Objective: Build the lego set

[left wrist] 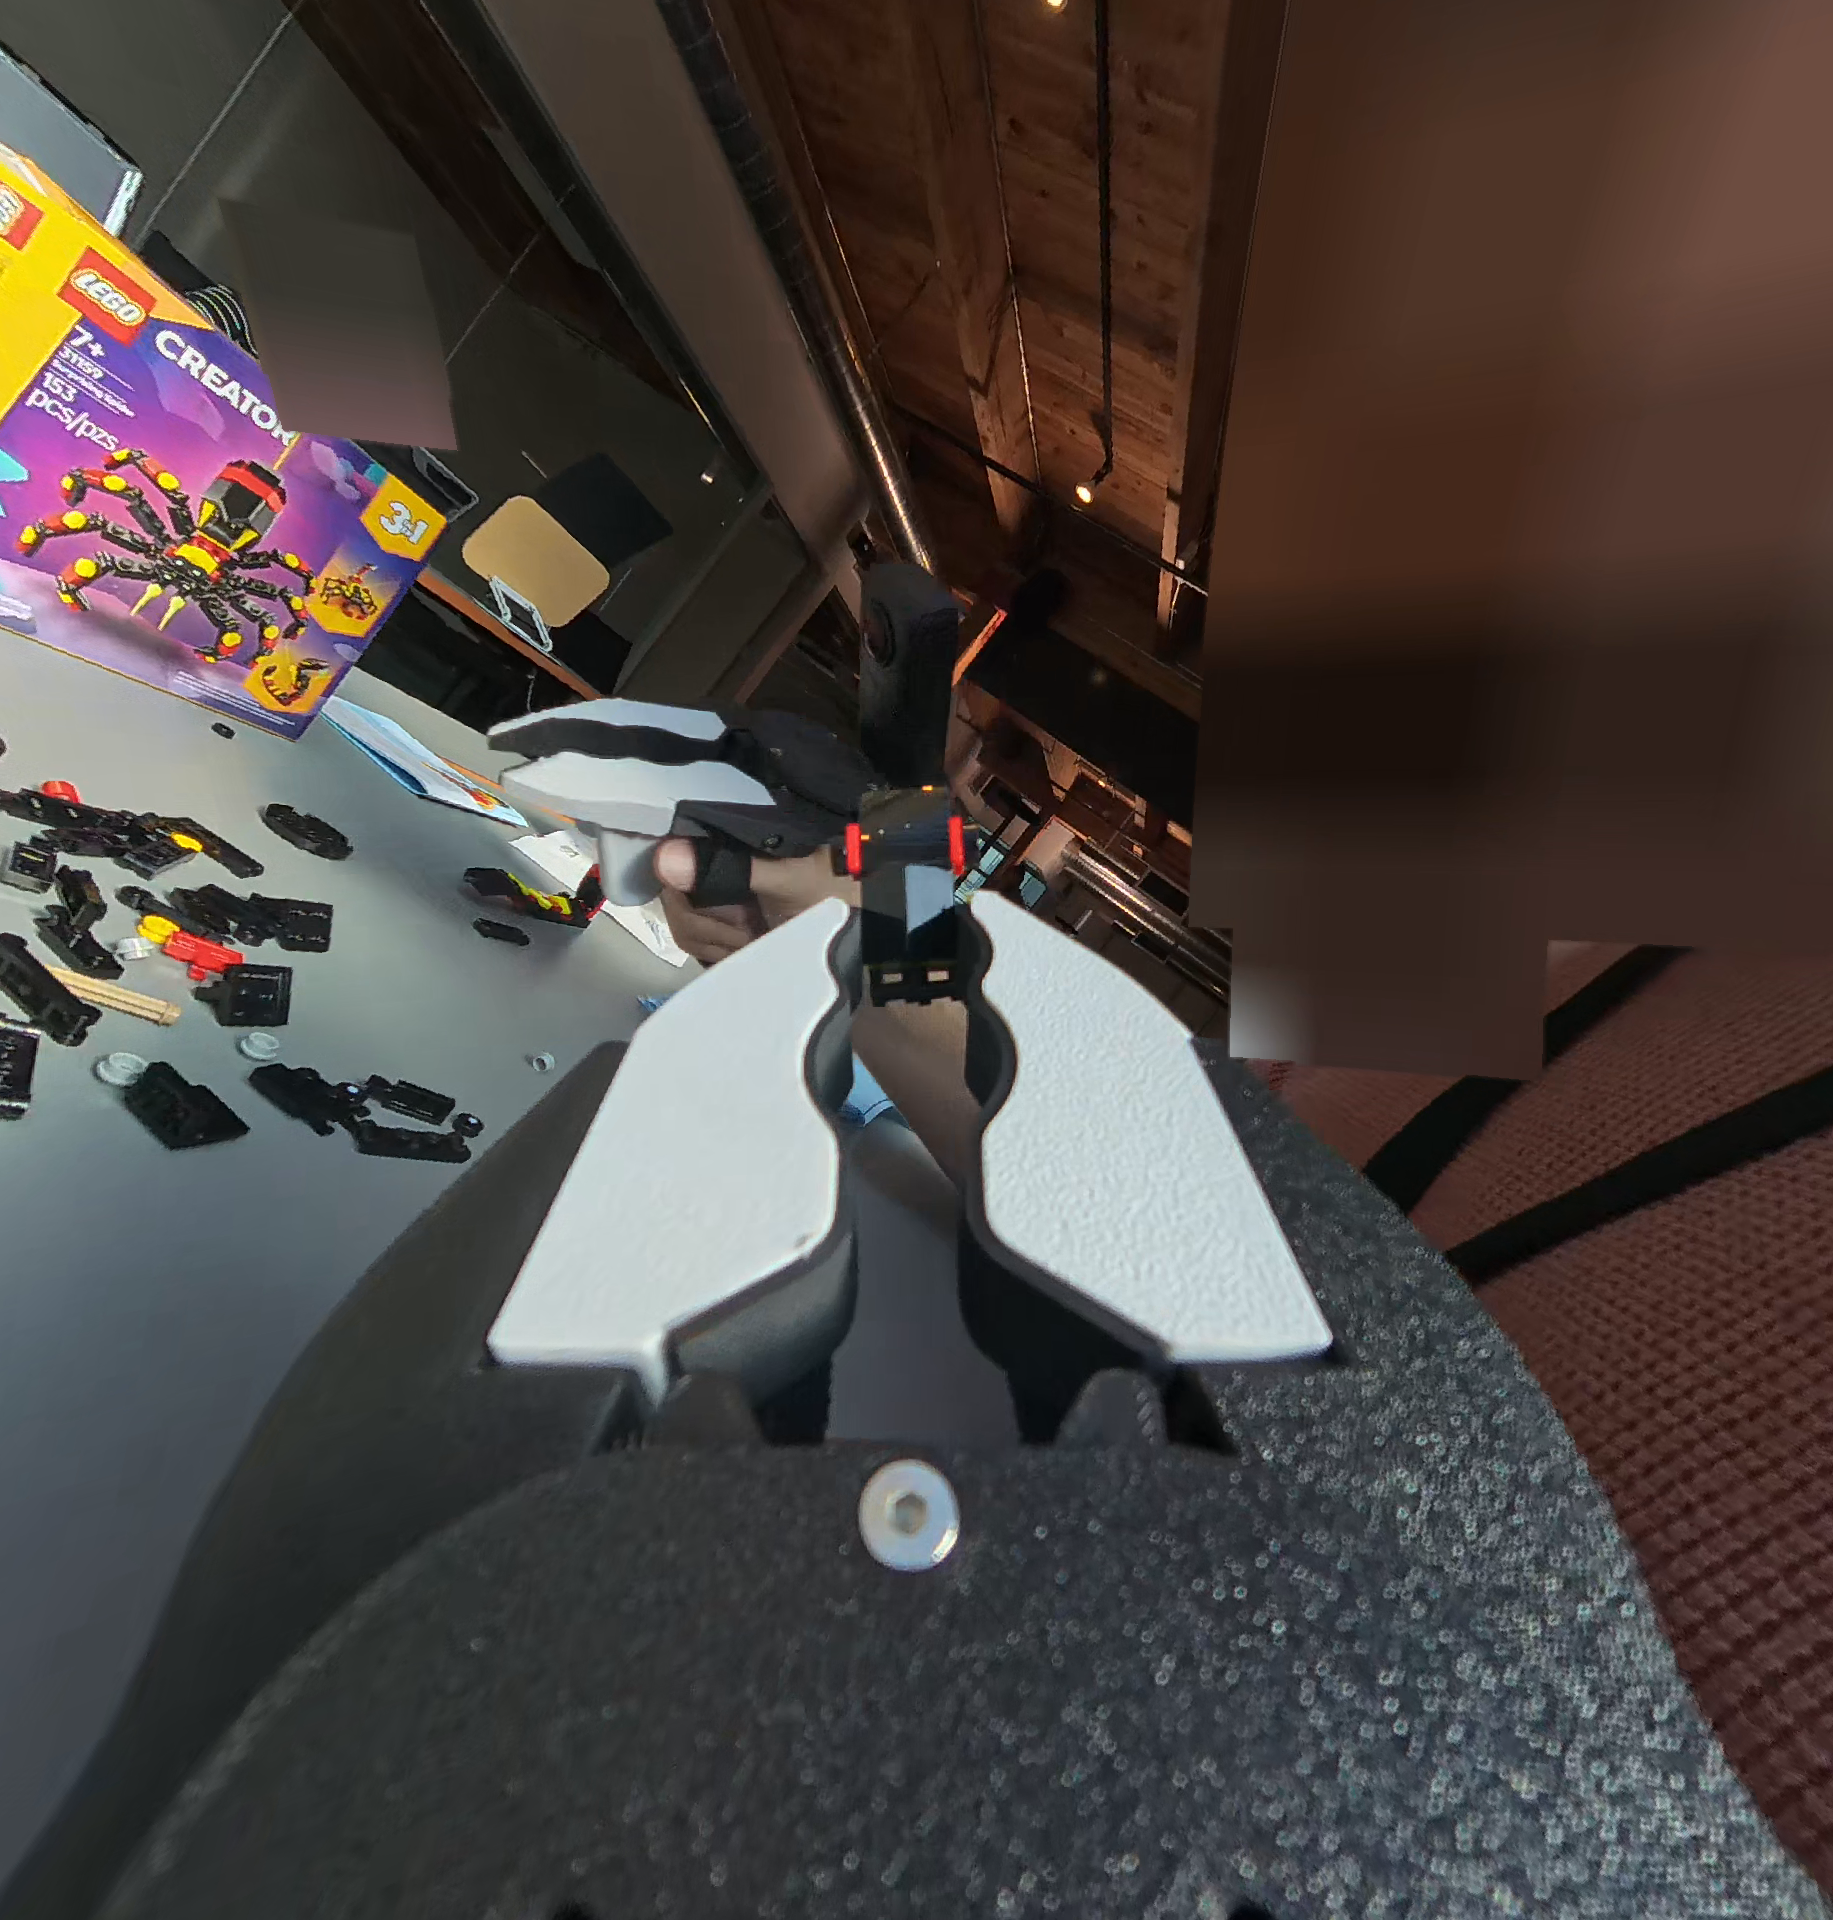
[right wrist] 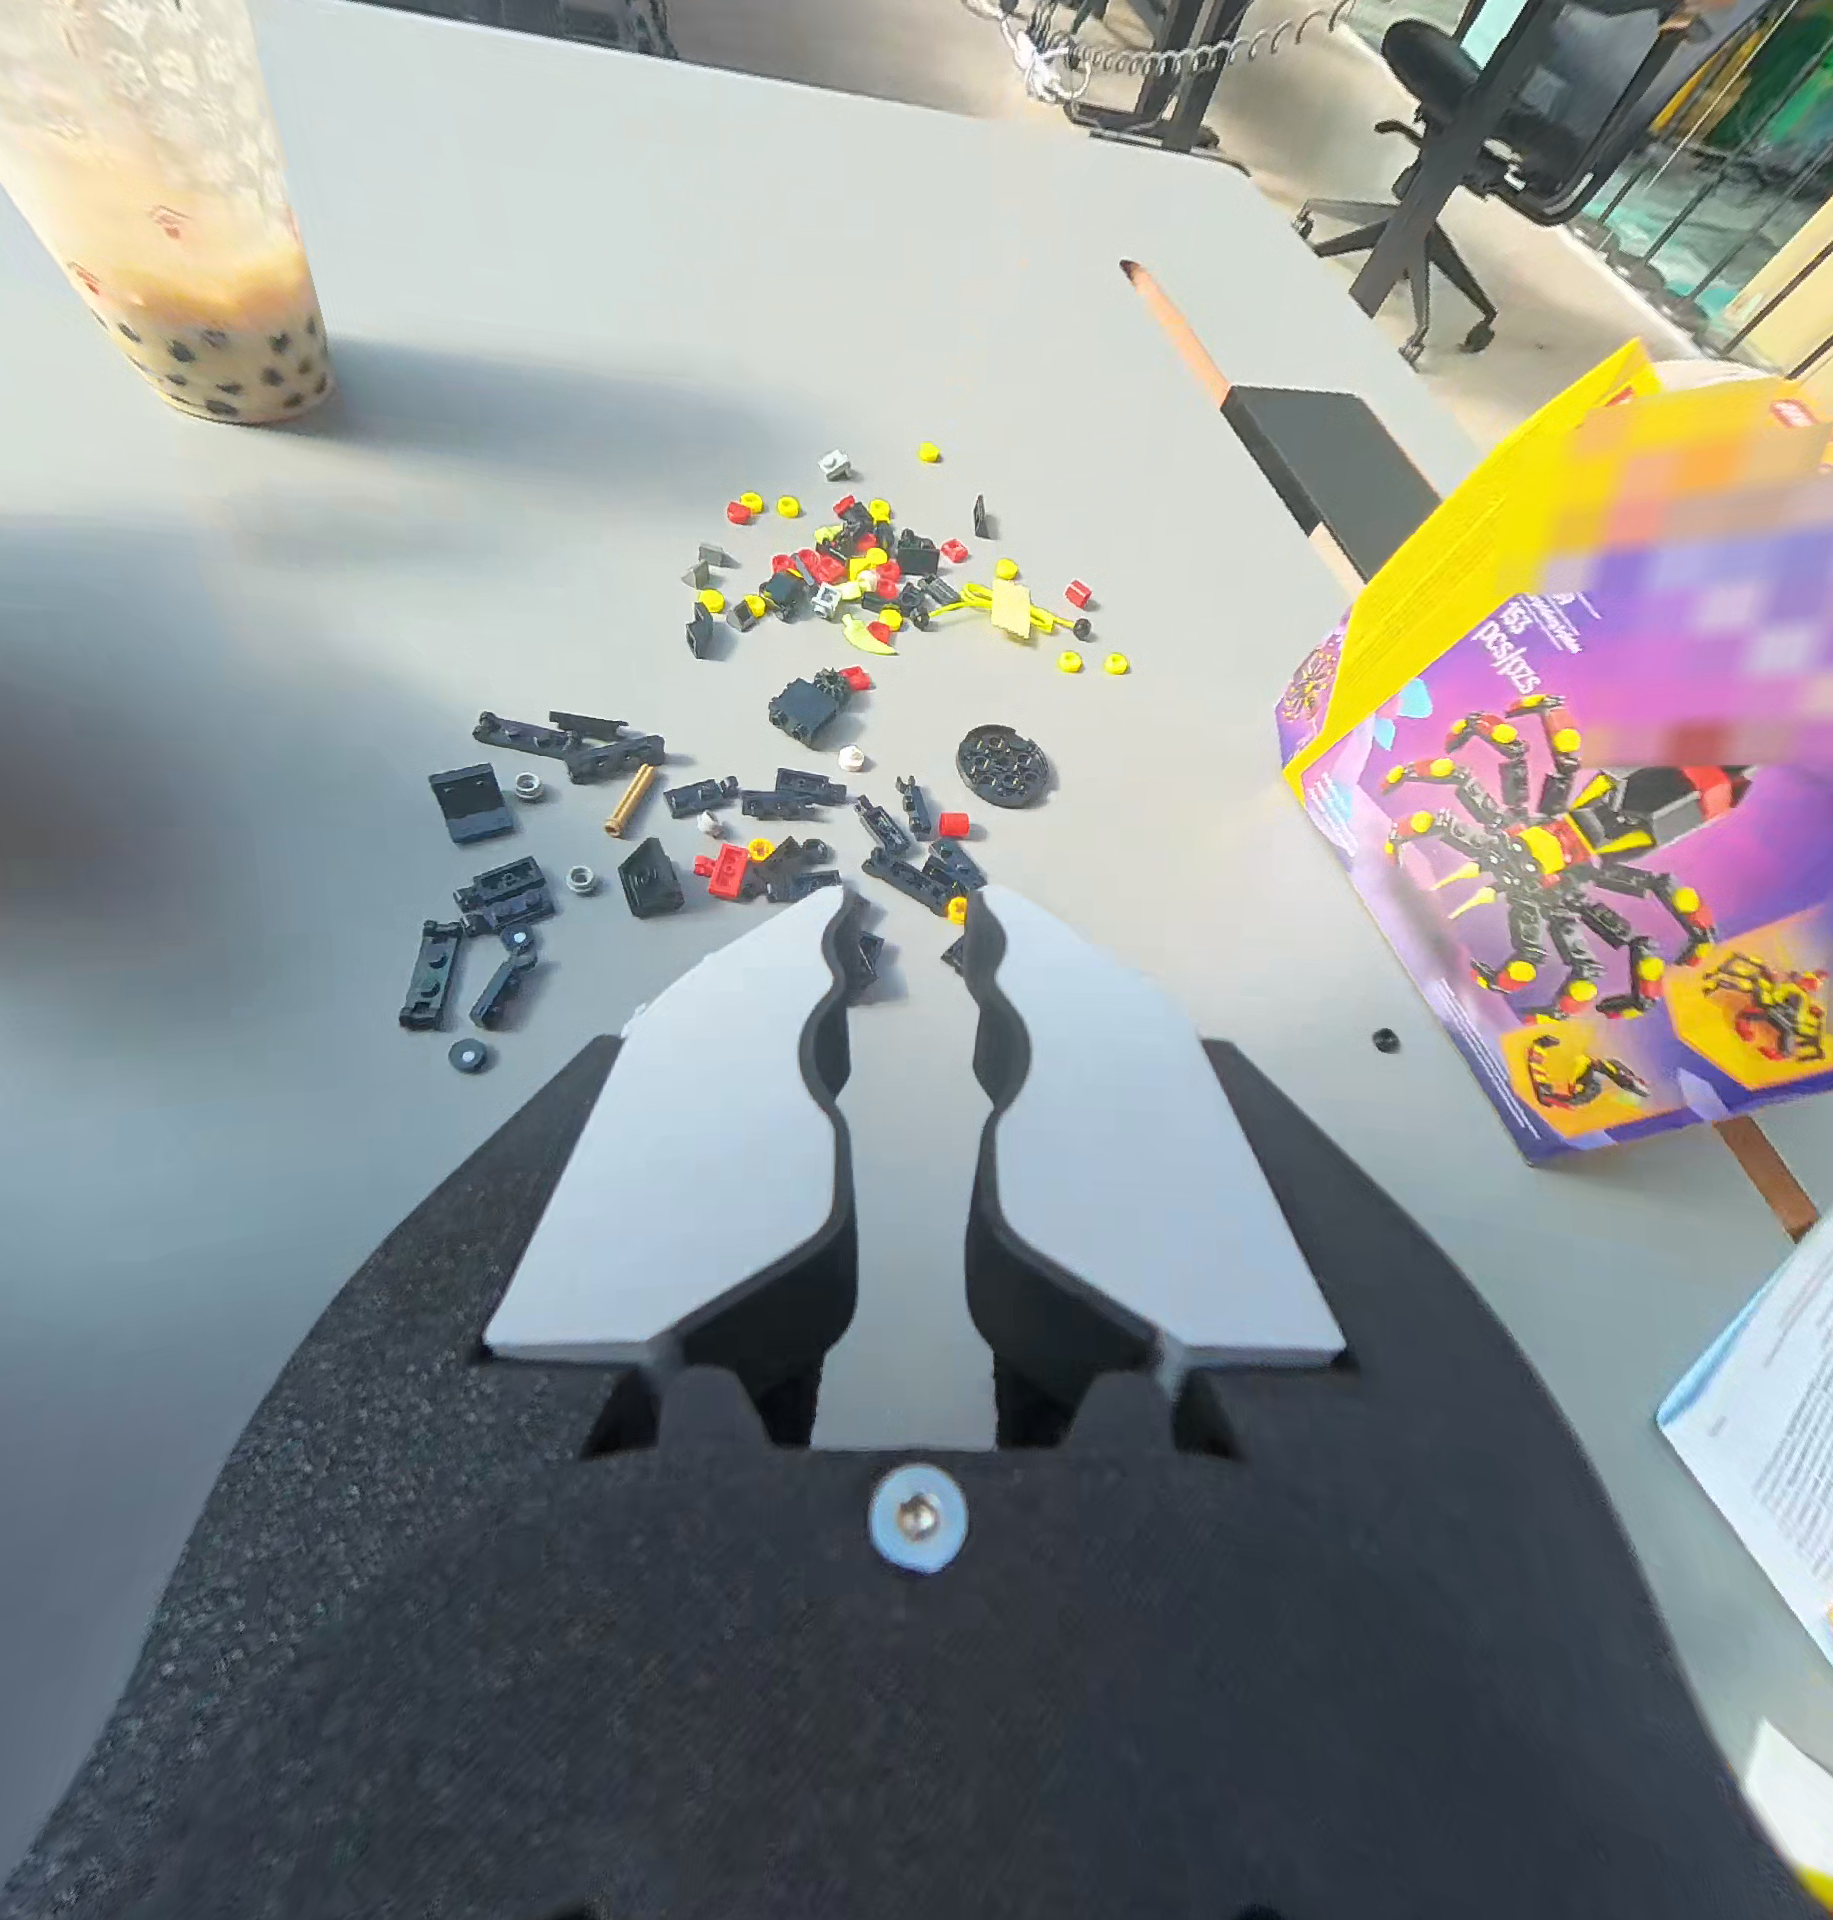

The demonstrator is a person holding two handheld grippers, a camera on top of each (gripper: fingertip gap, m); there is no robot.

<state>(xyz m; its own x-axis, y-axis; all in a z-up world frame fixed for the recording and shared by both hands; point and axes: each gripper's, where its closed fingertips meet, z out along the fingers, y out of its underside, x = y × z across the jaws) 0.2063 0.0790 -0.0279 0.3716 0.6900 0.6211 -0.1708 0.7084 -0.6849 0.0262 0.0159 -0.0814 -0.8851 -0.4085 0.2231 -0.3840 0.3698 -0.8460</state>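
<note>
Left gripper [left wrist: 910, 940]: closed onto a black lego assembly [left wrist: 907, 914], clamped at its lower end between the white fingertips, centre of the left wrist view.
Assembly axis: long axis upright in the frame, running up and away from the fingers; two red clips [left wrist: 852, 850] sit across its middle.
Behind it: the person's hand [left wrist: 704, 894] on the right gripper's handle stands just past the assembly.
Right gripper [right wrist: 907, 914]: fingers parted by a narrow gap, nothing between them, tips hovering over the near edge of the loose lego pieces [right wrist: 787, 821].
Table [right wrist: 579, 312]: grey; black plates lie nearest, small red and yellow bits farther up.
Box [right wrist: 1618, 831]: purple and yellow, at right.
Booklet [right wrist: 1785, 1455]: lower right edge.
Drink cup [right wrist: 164, 208]: upper left corner, well apart from the pieces.
</note>
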